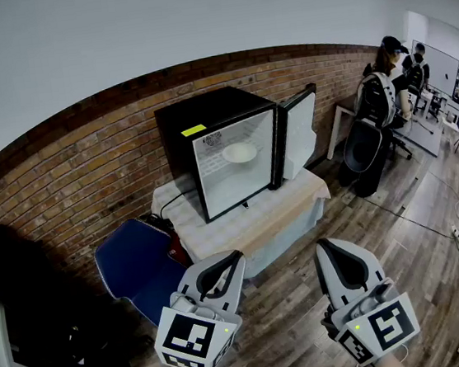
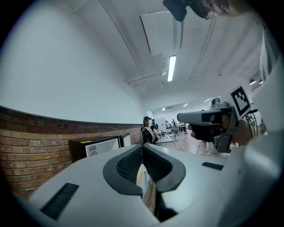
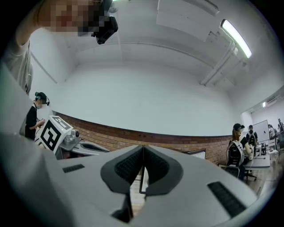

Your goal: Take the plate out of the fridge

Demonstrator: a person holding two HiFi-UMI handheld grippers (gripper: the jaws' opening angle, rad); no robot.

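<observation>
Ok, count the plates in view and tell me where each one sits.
1. The white plate sits on a shelf inside the open fridge; none shows elsewhere, though the swung-out door could hide more.

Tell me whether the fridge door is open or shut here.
Open. The door stands swung out at the right side of the black fridge, and the white plate shows inside it.

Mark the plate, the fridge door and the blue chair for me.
plate [image 1: 240, 153], head view, its centre.
fridge door [image 1: 300, 132], head view, white inner face.
blue chair [image 1: 134, 267], head view, seat.
</observation>
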